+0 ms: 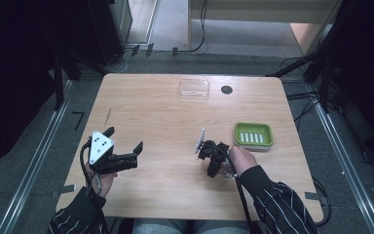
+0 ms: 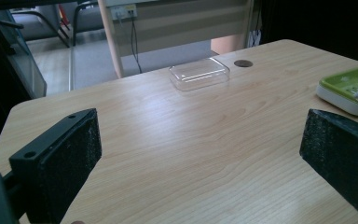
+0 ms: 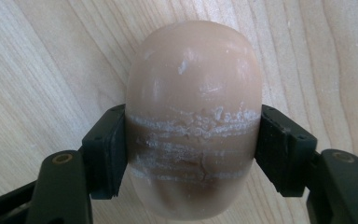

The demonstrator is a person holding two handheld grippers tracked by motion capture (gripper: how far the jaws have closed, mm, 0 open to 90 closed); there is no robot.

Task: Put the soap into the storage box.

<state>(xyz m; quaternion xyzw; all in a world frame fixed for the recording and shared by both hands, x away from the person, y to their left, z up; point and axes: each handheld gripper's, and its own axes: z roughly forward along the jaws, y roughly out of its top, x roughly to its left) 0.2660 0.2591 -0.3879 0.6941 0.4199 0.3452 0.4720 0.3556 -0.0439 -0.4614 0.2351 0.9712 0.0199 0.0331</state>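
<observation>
The right gripper (image 3: 193, 154) pinched a smooth, rounded tan soap bar (image 3: 193, 116); its waxy sides might slip. The left gripper (image 2: 200, 158) gaped empty.

The soap bar (image 3: 193, 116) is a smooth, rounded oval of pale peach colour; whitish scuffed bands cross its middle and lower half; it lies lengthwise over the wooden tabletop (image 3: 37, 70), pinched on both long sides by the right tongs (image 3: 193, 156).

even overhead light brightens the counter (image 1: 175, 126); surroundings fall dark; near black jaws blur softly in the left gripper view.
</observation>
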